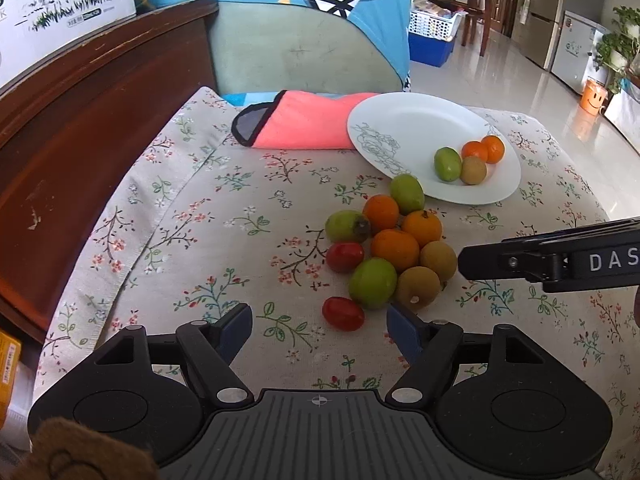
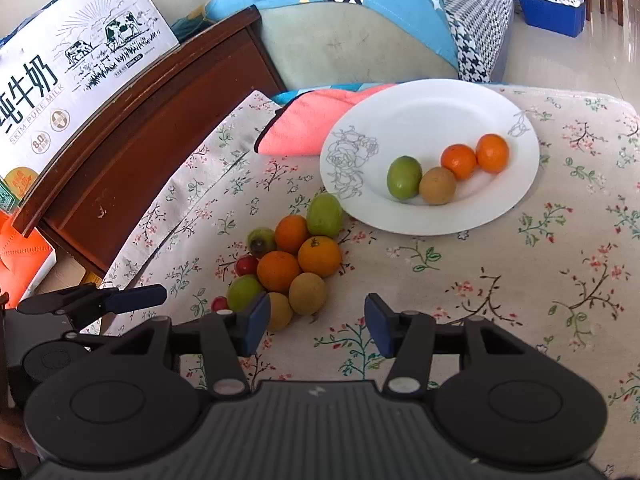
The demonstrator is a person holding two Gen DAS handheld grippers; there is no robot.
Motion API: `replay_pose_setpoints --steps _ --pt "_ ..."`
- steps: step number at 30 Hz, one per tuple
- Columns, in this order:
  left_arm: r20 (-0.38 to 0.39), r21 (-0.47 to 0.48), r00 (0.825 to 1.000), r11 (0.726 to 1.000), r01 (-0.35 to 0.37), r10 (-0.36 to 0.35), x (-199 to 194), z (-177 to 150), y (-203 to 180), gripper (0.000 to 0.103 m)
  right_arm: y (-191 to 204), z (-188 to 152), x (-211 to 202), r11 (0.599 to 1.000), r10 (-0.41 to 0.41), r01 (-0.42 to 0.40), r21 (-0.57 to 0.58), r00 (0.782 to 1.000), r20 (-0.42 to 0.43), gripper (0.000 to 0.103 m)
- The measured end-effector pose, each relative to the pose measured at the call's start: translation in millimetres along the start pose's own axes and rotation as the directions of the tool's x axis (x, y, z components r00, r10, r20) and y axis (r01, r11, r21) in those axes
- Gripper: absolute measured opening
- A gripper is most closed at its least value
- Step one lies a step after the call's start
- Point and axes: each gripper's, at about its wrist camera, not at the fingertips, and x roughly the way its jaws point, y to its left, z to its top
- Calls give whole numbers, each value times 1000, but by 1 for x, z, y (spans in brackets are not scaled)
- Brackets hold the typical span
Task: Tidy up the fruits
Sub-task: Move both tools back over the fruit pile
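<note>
A white plate [image 1: 400, 116] [image 2: 424, 108] on the floral cloth holds two small oranges [image 2: 476, 158], a green fruit [image 2: 404, 178] and a brown fruit [image 2: 437, 186]. A loose pile of fruit [image 1: 394, 250] [image 2: 292, 266] lies in front of it: oranges, green fruits, brown fruits and two red tomatoes [image 1: 343, 313]. My left gripper [image 1: 320, 330] is open and empty, just short of the nearest tomato. My right gripper [image 2: 314, 324] is open and empty, right of the pile's near end; it also shows in the left wrist view [image 1: 552, 258].
A pink cloth [image 1: 304, 124] lies behind the plate's left rim. A dark wooden board [image 1: 80, 128] borders the table's left side, with a milk carton box [image 2: 60, 68] behind it. A cushioned chair [image 1: 296, 52] stands beyond the table.
</note>
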Motion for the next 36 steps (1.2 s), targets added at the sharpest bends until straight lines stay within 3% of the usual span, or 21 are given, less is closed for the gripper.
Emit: replay_pose_setpoints --steps 11,22,25,30,36 --pt "25 14 999 1000 20 -20 9 -3 -2 72 7 -1 17 1000 -9 9 -10 1000 8 53" --pt "9 10 999 999 52 -52 21 -7 -6 63 6 2 25 1000 -2 2 6 1000 30 33" --pt "27 18 998 999 51 -52 21 -8 -7 54 6 2 26 1000 -10 10 5 1000 28 29" --pt "40 32 997 997 63 -65 22 -7 -8 44 3 2 27 1000 -2 1 20 1000 21 29" --pt "44 38 997 997 66 -68 22 -8 -8 44 -1 2 29 998 0 -1 63 1000 16 31"
